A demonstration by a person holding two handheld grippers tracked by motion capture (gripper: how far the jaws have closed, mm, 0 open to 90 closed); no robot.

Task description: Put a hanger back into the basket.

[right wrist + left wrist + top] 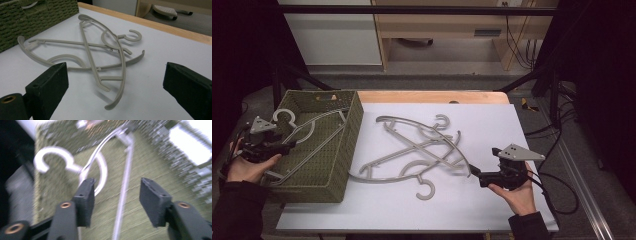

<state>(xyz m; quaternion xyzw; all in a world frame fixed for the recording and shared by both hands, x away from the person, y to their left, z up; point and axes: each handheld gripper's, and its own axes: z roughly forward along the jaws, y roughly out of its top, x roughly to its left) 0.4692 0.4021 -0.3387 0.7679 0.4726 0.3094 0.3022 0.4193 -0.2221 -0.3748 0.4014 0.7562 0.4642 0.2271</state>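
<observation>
Lying in the green woven basket (343, 150), a grey hanger (96, 163) sits just beyond the left gripper (116, 195), jaws apart, seemingly clear of it through the blur. Right gripper (115, 82), jaws wide, rests low on the worktop (492, 200) facing two crossed hangers (100, 55).

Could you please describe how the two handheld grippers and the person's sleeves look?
Both the left gripper and the right gripper are black, each topped by a grey three-cornered plate and ending in two blocky black jaws with brass-coloured rivets. A black cable trails from the right one. The person's sleeves are dark.
</observation>
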